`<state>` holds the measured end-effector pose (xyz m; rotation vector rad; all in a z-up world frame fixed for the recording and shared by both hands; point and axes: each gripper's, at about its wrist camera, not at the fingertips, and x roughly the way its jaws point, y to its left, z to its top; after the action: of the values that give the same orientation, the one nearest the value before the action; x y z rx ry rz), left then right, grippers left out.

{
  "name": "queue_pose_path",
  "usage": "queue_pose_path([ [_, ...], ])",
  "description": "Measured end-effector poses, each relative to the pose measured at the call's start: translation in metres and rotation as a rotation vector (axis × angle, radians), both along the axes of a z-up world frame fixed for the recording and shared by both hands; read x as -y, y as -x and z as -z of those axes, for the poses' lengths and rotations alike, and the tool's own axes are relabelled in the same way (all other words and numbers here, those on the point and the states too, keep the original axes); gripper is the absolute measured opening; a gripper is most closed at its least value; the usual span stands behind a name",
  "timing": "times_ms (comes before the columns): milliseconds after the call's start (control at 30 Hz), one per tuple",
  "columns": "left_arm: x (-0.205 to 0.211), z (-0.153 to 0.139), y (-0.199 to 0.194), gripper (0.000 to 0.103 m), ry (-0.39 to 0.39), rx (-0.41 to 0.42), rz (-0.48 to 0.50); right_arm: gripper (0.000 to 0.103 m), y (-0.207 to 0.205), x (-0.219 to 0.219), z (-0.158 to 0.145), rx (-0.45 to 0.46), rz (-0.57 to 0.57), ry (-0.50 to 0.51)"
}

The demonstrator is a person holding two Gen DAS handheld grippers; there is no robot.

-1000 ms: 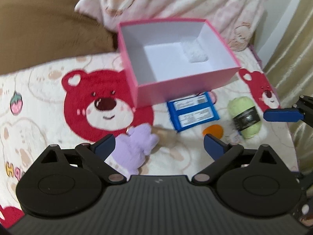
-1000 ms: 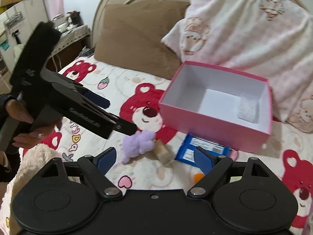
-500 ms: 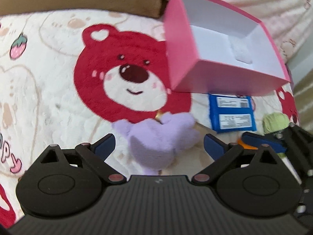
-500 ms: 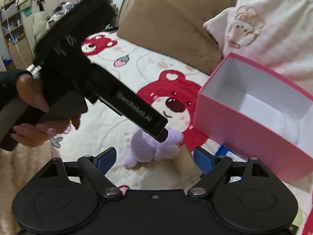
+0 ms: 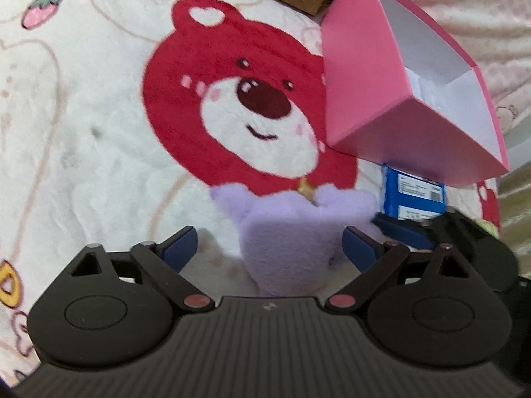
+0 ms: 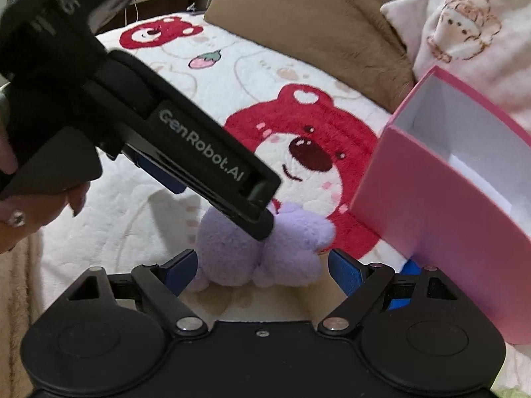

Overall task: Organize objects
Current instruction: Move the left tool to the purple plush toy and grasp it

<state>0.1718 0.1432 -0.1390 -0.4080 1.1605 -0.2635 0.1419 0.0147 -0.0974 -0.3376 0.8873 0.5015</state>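
A purple plush toy (image 5: pixel 292 229) lies on the bear-print blanket, between the open fingers of my left gripper (image 5: pixel 270 247). In the right wrist view the same plush toy (image 6: pixel 262 248) lies between the open fingers of my right gripper (image 6: pixel 262 268), with the left gripper's black body (image 6: pixel 186 152) reaching down onto it from the left. An open pink box (image 5: pixel 398 99) with a white inside stands to the right; it also shows in the right wrist view (image 6: pixel 464 205). A blue packet (image 5: pixel 415 195) lies in front of the box.
A brown pillow (image 6: pixel 315 23) and a pale printed pillow (image 6: pixel 464 23) lie behind the box. A bit of light green yarn (image 5: pixel 488 225) shows at the far right. The right gripper's blue finger (image 5: pixel 401 232) reaches in beside the plush toy.
Both grippers have moved down and closer to the purple plush toy, which now sits between the fingers of each. The pink box has shifted toward the right of both views.
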Motion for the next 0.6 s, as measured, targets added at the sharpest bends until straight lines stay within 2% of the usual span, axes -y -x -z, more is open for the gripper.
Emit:
queue_pose_path([
  [67, 0.003, 0.003, 0.005, 0.087, -0.022, 0.002, -0.018, 0.084, 0.001, 0.001, 0.003, 0.004, 0.027, -0.010],
  [133, 0.008, 0.004, 0.007, 0.070, -0.021, 0.018, 0.000, 0.079, 0.005, 0.002, 0.004, 0.022, 0.042, -0.001],
  [200, 0.009, 0.003, 0.009, 0.056, 0.023, 0.019, 0.006, 0.075, 0.012, 0.002, 0.001, 0.021, 0.061, -0.004],
  [300, 0.013, -0.001, 0.014, 0.055, 0.033, 0.063, 0.017, 0.074, 0.019, 0.008, -0.002, 0.028, 0.107, -0.026],
  [467, 0.019, -0.010, 0.024, 0.053, 0.096, 0.122, 0.048, 0.072, 0.029, 0.027, -0.013, 0.030, 0.168, -0.075],
  [600, 0.028, -0.014, 0.031, 0.053, 0.117, 0.137, 0.077, 0.074, 0.041, 0.041, -0.023, 0.018, 0.191, -0.108],
])
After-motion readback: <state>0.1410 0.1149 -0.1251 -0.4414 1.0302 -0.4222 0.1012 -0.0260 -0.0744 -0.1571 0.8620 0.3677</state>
